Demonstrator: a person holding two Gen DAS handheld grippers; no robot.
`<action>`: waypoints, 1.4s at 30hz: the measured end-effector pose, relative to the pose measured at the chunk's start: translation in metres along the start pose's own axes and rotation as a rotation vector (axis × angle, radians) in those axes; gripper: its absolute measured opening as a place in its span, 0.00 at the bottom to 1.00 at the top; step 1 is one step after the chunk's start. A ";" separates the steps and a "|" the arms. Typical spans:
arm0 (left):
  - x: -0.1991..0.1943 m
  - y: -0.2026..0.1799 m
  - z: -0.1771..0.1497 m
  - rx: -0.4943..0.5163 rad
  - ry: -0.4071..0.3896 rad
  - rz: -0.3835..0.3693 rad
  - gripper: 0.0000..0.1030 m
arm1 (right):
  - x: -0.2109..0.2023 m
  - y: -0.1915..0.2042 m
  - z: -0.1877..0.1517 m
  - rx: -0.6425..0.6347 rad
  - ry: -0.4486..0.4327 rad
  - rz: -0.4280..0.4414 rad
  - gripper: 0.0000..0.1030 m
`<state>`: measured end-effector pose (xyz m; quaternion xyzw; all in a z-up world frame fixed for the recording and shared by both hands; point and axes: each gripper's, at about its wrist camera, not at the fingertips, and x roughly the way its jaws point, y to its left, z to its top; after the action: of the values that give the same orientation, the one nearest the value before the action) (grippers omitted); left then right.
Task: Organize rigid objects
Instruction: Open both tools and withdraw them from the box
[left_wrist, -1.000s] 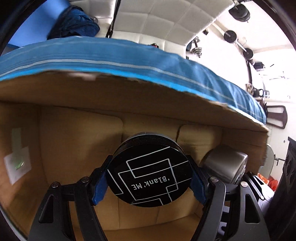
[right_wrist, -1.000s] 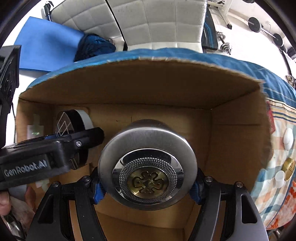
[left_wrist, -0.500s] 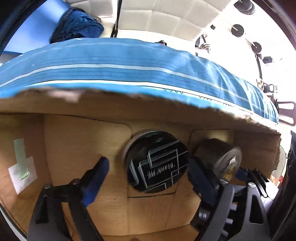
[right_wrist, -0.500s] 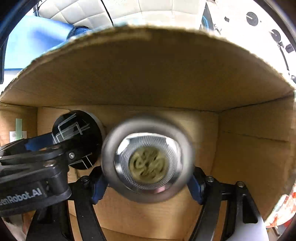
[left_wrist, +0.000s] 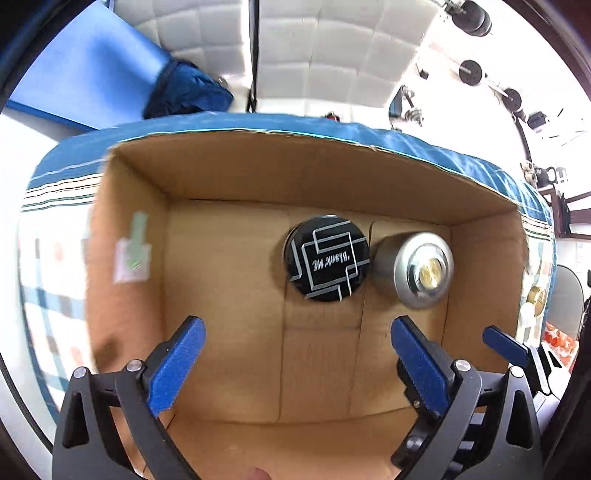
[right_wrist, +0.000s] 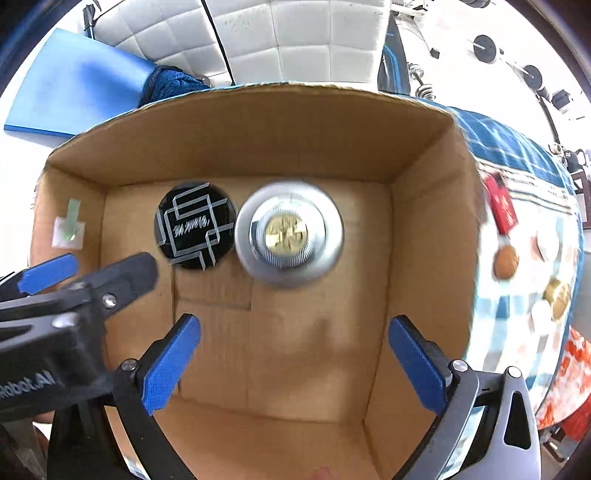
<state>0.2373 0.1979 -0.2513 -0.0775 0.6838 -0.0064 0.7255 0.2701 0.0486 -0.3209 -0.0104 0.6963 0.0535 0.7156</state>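
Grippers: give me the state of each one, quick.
Left gripper: open, holding nothing; the black round tin sits in the cardboard box.
Right gripper: open, holding nothing; the silver round jar sits beside the tin.

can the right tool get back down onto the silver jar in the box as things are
Probably yes. The right tool is open and empty, the silver jar lies ahead in the open cardboard box, though the black jar sits close beside it.

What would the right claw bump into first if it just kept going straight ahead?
Probably the bare floor of the brown cardboard box, just short of the round silver jar with a gold emblem. The open right claw holds nothing; depth is uncertain.
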 end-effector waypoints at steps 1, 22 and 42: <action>-0.011 -0.001 -0.012 0.001 -0.021 0.012 1.00 | -0.006 0.002 -0.008 0.002 -0.012 0.002 1.00; -0.128 -0.014 -0.128 0.020 -0.277 0.065 1.00 | -0.167 -0.025 -0.147 -0.014 -0.256 0.070 1.00; -0.121 -0.159 -0.117 0.171 -0.272 -0.034 1.00 | -0.195 -0.172 -0.162 0.171 -0.263 0.059 1.00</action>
<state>0.1283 0.0429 -0.1188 -0.0272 0.5749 -0.0663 0.8151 0.1196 -0.1489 -0.1414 0.0780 0.5986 0.0159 0.7971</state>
